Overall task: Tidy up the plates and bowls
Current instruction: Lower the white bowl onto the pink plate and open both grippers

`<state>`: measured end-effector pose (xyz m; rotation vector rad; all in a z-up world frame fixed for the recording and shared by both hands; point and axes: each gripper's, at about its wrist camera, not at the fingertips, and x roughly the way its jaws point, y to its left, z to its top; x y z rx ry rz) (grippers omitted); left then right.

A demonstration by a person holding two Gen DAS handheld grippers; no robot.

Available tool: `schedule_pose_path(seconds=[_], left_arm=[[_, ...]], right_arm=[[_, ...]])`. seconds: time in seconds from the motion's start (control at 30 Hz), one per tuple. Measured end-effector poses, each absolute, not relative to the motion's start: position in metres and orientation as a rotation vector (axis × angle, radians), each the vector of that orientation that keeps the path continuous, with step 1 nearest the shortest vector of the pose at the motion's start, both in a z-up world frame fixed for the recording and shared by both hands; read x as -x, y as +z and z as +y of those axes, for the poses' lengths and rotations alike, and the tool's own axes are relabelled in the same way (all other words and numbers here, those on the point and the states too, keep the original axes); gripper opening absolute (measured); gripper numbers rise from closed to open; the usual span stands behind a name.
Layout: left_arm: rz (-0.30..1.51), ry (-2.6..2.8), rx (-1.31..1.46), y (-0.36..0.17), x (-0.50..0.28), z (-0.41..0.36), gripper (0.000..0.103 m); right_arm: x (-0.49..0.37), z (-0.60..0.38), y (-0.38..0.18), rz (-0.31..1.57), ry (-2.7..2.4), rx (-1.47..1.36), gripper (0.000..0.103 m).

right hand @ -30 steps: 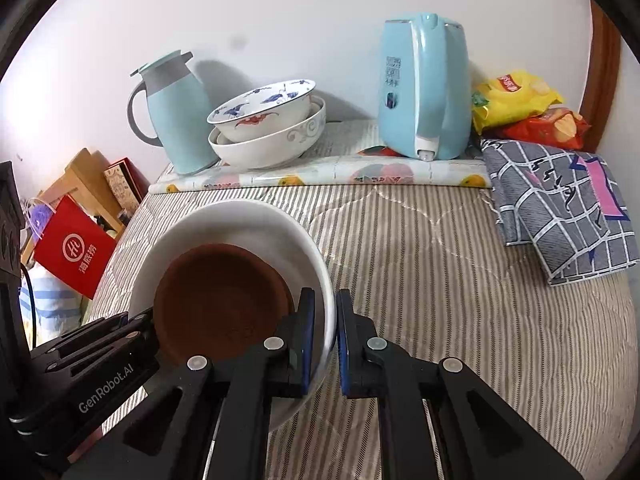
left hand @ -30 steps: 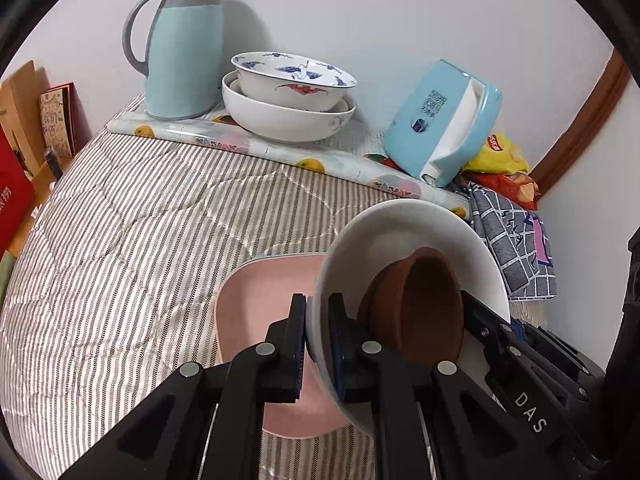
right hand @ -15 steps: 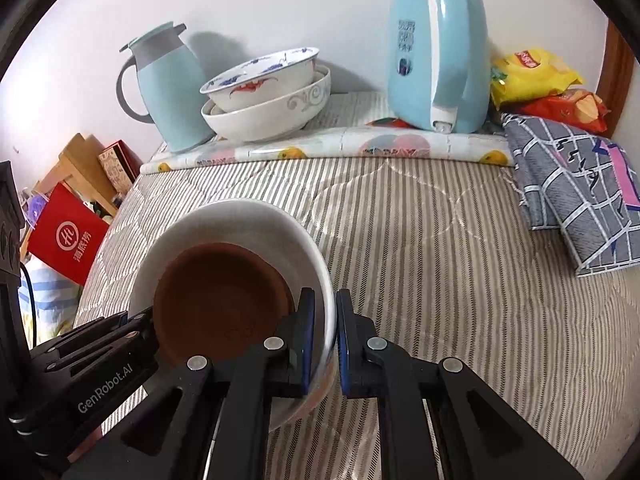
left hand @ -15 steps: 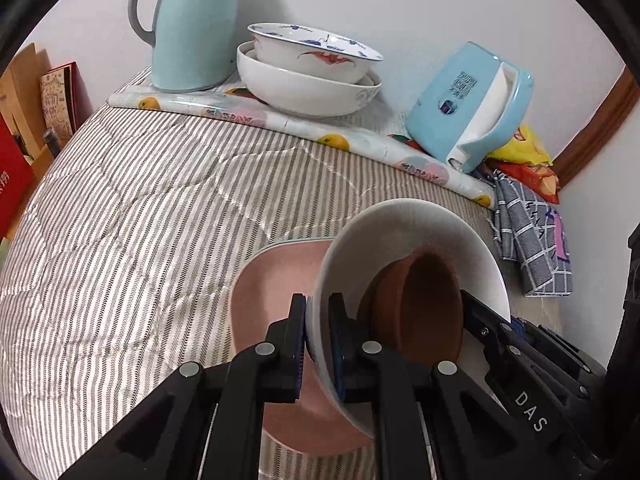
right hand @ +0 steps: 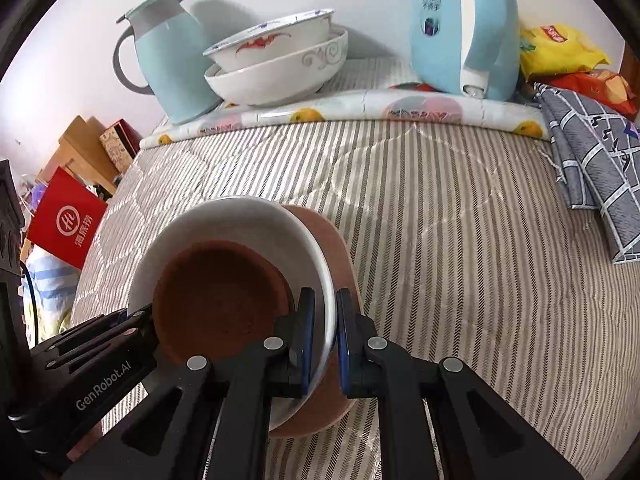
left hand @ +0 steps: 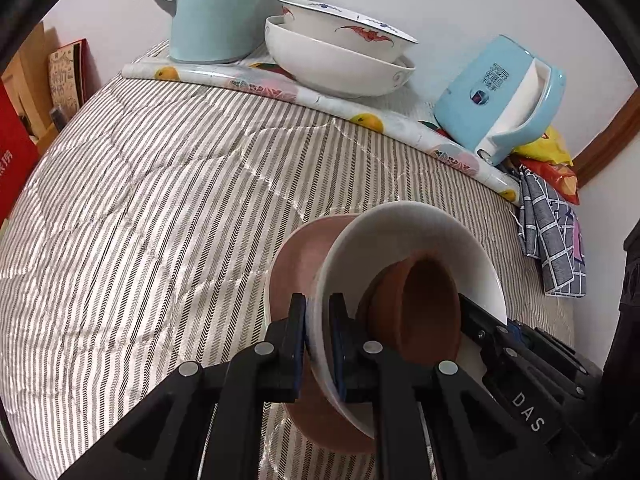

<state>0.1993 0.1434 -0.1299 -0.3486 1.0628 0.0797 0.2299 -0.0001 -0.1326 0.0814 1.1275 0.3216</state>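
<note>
A white bowl with a small brown bowl nested inside hangs just over a pink plate on the striped quilt. My left gripper is shut on the white bowl's near rim, one finger inside, one outside. On the opposite rim my right gripper is shut the same way. Whether the bowl touches the plate I cannot tell. Each gripper shows at the edge of the other's view.
At the back, two stacked white bowls sit on a rolled fruit-print mat between a pale blue jug and a blue kettle. Snack bags and a checked cloth lie right. A red bag stands left.
Both grippers have sunk with the white bowl towards the pink plate, which now lies close under it. The back-wall items loom larger and higher. Both grips are unchanged.
</note>
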Motion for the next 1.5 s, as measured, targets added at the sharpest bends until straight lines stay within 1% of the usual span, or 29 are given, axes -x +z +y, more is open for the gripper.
schedule_pose_path(seconds=[0.37,0.77,0.87,0.9,1.13,1.3,1.37,1.43,1.5], left_arm=[[1.057,0.043,0.39,-0.133,-0.198,0.148,0.015],[1.078,0.024,0.422,-0.133,-0.193,0.146,0.015],[1.077,0.039,0.403,-0.131,-0.191,0.145,0.019],[1.076,0.046,0.401,-0.13,-0.19,0.145,0.021],[1.06,0.055,0.38,-0.119,-0.181,0.147,0.027],[1.009,0.082,0.357,-0.105,-0.171,0.147,0.042],[0.98,0.084,0.346,-0.097,-0.165,0.148,0.047],[0.954,0.089,0.335,-0.089,-0.16,0.148,0.049],[0.928,0.099,0.326,-0.082,-0.155,0.148,0.053]], right_arm=[[-0.231,-0.003,-0.135,1.133,0.312,-0.102,0.011],[-0.223,-0.009,-0.13,1.14,0.304,-0.122,0.012],[-0.221,-0.012,-0.126,1.131,0.301,-0.117,0.013],[-0.22,-0.013,-0.125,1.127,0.296,-0.118,0.016],[-0.212,-0.02,-0.119,1.113,0.292,-0.123,0.021],[-0.204,-0.023,-0.109,1.098,0.292,-0.109,0.023],[-0.2,-0.026,-0.104,1.086,0.289,-0.102,0.03],[-0.194,-0.029,-0.096,1.06,0.268,-0.081,0.041],[-0.188,-0.032,-0.086,1.033,0.246,-0.061,0.045]])
